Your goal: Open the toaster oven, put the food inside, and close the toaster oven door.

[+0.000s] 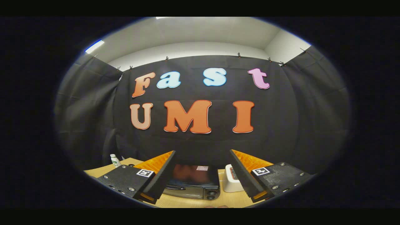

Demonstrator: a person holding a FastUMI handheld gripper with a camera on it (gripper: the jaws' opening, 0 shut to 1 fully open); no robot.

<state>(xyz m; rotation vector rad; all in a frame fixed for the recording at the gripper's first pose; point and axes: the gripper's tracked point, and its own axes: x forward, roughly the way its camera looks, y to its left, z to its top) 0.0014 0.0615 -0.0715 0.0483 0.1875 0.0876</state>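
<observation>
Fingers (162, 175) of the gripper (203, 178) spread empty above a shut toaster oven (193, 182) at 6 o'clock, its door seemingly unopened, every step apparently ahead.

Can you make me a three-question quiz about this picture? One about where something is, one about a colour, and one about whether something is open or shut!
1. Where is the toaster oven?
A. On the table, between the fingers and beyond them
B. Hanging on the wall
C. On the floor

2. What colour is the small box beside the oven?
A. Green
B. White
C. Blue

3. How is the oven door?
A. Wide open
C. Taken off
B. Shut

Answers:
1 A: the oven stands on the wooden table, seen through the gap of the open gripper.
2 B: the box, by the right finger, is white.
3 B: the door stands upright against the oven's front with its handle up.
</observation>
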